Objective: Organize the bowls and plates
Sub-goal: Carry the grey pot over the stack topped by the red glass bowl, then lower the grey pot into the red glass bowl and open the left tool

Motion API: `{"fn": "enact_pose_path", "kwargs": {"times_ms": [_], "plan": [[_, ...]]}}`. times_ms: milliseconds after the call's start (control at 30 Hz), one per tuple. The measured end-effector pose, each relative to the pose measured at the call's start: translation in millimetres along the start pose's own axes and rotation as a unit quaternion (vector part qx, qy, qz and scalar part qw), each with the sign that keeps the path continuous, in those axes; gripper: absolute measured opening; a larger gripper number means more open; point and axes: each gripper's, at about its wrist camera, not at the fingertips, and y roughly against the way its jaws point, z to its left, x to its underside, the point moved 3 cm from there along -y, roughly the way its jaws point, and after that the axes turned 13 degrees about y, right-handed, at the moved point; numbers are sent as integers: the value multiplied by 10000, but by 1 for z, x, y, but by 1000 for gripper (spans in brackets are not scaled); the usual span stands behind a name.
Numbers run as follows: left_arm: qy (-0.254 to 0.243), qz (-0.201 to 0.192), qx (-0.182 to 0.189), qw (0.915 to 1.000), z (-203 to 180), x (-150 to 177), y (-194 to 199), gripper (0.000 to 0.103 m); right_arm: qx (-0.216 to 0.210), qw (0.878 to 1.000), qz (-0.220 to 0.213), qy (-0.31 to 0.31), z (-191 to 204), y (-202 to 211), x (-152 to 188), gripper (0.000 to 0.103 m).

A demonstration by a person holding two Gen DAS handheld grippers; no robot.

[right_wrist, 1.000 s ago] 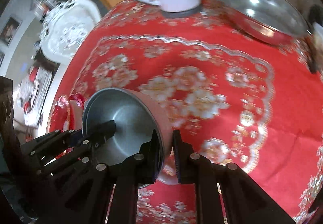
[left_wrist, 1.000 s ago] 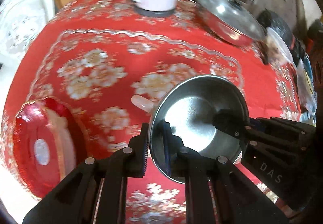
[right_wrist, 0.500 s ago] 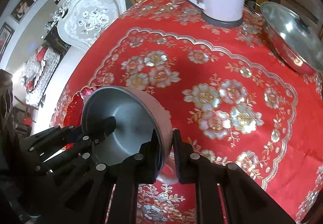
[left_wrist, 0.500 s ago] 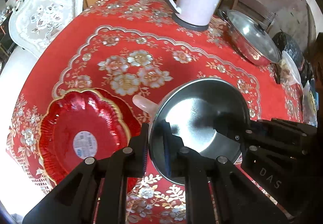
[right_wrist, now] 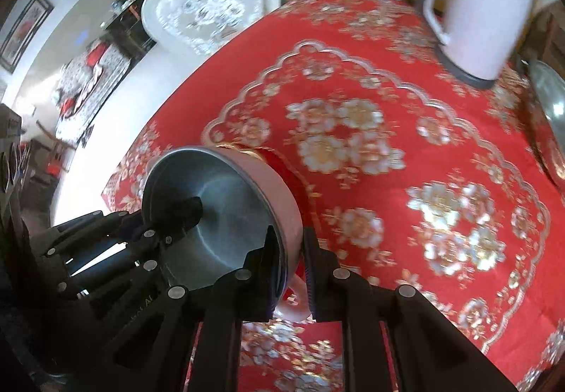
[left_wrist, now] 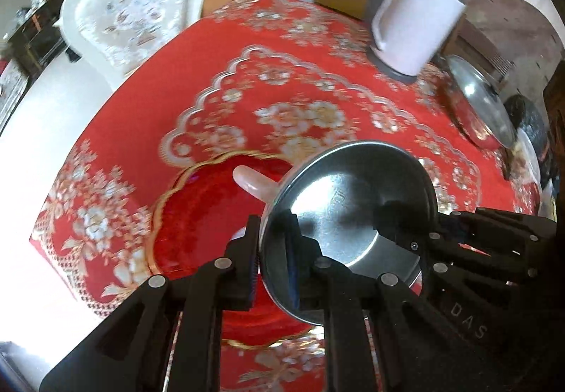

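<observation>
Both grippers, left [left_wrist: 273,259] and right [right_wrist: 291,272], clamp the bowl [left_wrist: 348,212] rim; lower it level, centred over the plate [left_wrist: 197,215]

Bright daylight from the left, blown-out white floor [left_wrist: 42,116], motion blur throughout, strong fisheye edge curvature, dark vignetted corners

We see a bowl [left_wrist: 348,212] with brushed metal inside and smooth pink plastic outside, a glossy red plate [left_wrist: 201,215], and a shiny embroidered tablecloth [right_wrist: 406,116].
</observation>
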Motion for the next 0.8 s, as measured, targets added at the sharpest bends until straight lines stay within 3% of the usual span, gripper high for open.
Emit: {"fn": "enact_pose_path", "kwargs": {"times_ms": [233, 533, 733, 800], "plan": [[310, 148, -142, 9993, 37, 3, -15, 12, -34, 9993, 263, 249, 26, -27, -7, 14], [476, 403, -195, 9979, 51, 9, -33, 14, -129, 9980, 513, 335, 37, -43, -6, 19], [654, 337, -170, 9971, 58, 7, -31, 22, -80, 9989, 340, 328, 35, -33, -9, 20], [682, 257, -164, 9972, 59, 3, -27, 29, -86, 9989, 324, 333, 35, -32, -10, 20]]}}
